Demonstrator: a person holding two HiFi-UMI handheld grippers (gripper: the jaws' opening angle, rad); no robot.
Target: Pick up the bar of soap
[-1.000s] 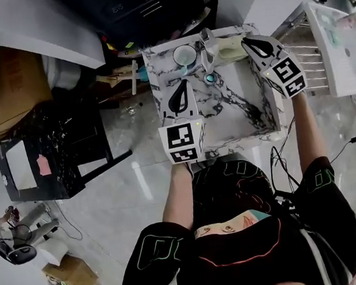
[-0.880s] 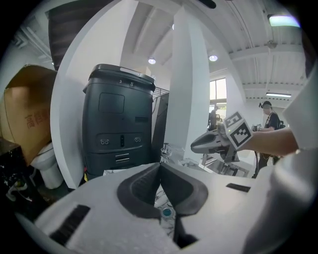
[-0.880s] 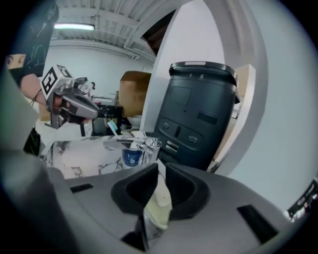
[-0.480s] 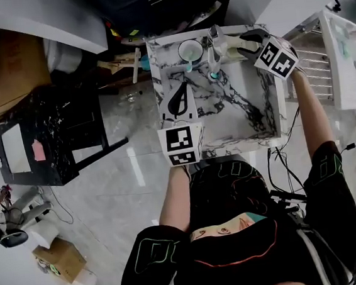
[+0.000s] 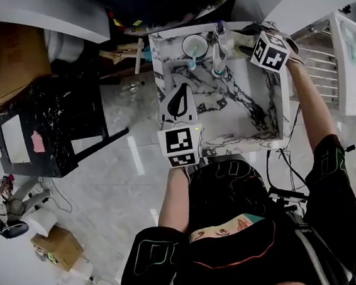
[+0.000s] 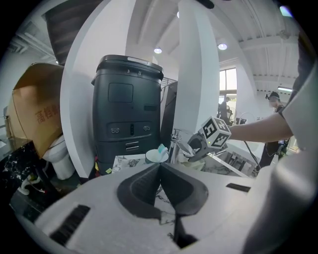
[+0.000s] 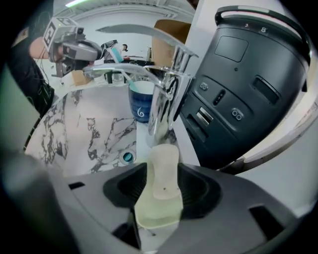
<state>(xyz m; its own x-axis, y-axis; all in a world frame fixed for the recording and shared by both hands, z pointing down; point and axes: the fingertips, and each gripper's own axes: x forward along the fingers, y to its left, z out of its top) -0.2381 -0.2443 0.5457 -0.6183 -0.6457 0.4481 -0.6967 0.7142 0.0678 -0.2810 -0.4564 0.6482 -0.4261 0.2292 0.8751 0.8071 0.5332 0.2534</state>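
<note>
The pale cream bar of soap (image 7: 166, 161) rests on a pale greenish dish on the marble sink's back rim, just right of the faucet. My right gripper (image 7: 163, 169) has a dark jaw on either side of the bar, and the jaws are opening; I see no pad pressing on it. In the head view the right gripper (image 5: 243, 37) reaches to the sink's far right corner, and the soap (image 5: 235, 39) shows only as a pale patch there. My left gripper (image 5: 177, 102) hovers over the sink's near left part, jaws shut and empty, also seen as the left gripper (image 6: 160, 167).
A chrome faucet (image 7: 166, 94) stands right behind the soap, with a blue cup and toothbrush (image 7: 140, 101) to its left. The drain (image 7: 127, 157) lies in the marble sink (image 5: 250, 109). A dark appliance (image 7: 248, 84) rises behind. A black stand (image 5: 50, 133) sits on the left.
My right gripper has moved toward the sink's back rim by the faucet and turned. The left gripper stays where it was.
</note>
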